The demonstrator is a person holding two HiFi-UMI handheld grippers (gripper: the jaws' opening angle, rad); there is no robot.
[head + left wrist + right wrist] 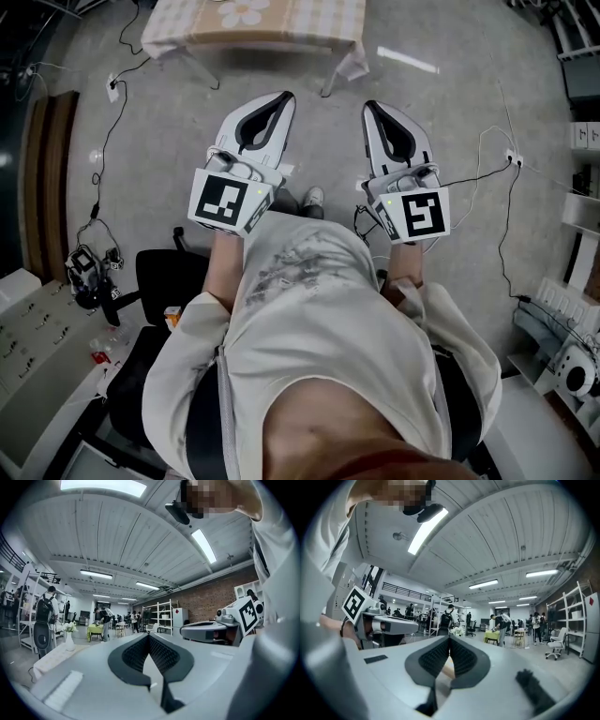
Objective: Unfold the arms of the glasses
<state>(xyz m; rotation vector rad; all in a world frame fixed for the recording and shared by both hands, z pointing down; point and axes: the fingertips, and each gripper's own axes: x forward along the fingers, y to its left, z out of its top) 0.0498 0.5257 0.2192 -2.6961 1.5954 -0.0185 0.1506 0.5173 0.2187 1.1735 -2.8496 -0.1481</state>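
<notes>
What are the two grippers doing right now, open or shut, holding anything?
Left gripper: shut, holding nothing.
Right gripper: shut, holding nothing.

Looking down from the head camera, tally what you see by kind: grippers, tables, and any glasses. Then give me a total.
Grippers: 2, the left gripper and the right gripper, both with fingers shut on nothing
Tables: 1, the table with a checked cloth, at the top of the view
Glasses: 0 in view
Total: 3
</notes>
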